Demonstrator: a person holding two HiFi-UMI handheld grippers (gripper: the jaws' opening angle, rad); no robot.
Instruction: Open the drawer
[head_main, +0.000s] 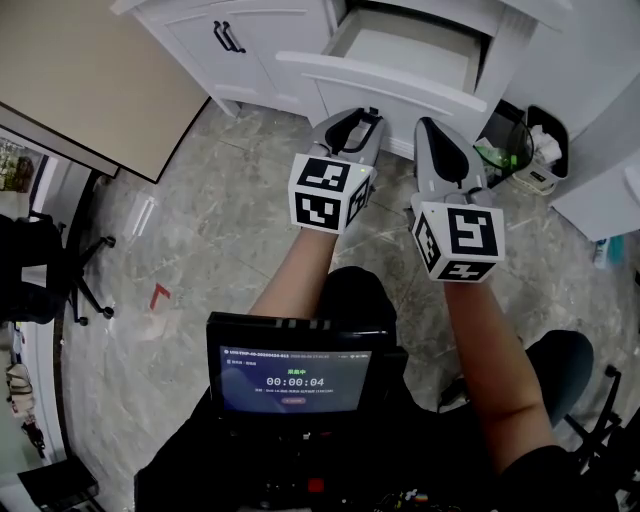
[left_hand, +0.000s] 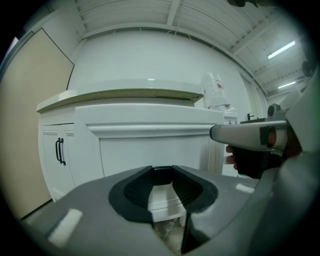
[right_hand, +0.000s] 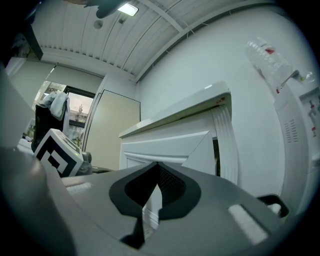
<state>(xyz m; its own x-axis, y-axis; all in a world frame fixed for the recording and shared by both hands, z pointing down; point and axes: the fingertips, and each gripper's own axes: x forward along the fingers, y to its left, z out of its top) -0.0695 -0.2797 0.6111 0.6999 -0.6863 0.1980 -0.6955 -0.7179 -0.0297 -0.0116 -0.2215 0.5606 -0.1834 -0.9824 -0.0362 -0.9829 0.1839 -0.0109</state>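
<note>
The white drawer (head_main: 385, 82) stands pulled out of the cabinet, its pale inside (head_main: 410, 50) showing from above. Both grippers hang in front of it and below its front panel, touching nothing. My left gripper (head_main: 365, 118) is open, and the drawer front (left_hand: 150, 127) shows through the gap between its dark pads (left_hand: 135, 187). My right gripper (head_main: 428, 125) is shut, its tips meeting at a point (right_hand: 157, 167) before the drawer's corner (right_hand: 172, 142). In the left gripper view the right gripper (left_hand: 247, 136) crosses at the right.
Cabinet doors with black handles (head_main: 228, 37) lie left of the drawer. A black waste bin (head_main: 522, 148) with rubbish stands to its right. A beige panel (head_main: 90, 80), an office chair (head_main: 55, 270) and a timer screen (head_main: 295, 380) at my chest are nearby. A plastic bottle (left_hand: 215, 92) rests on the counter.
</note>
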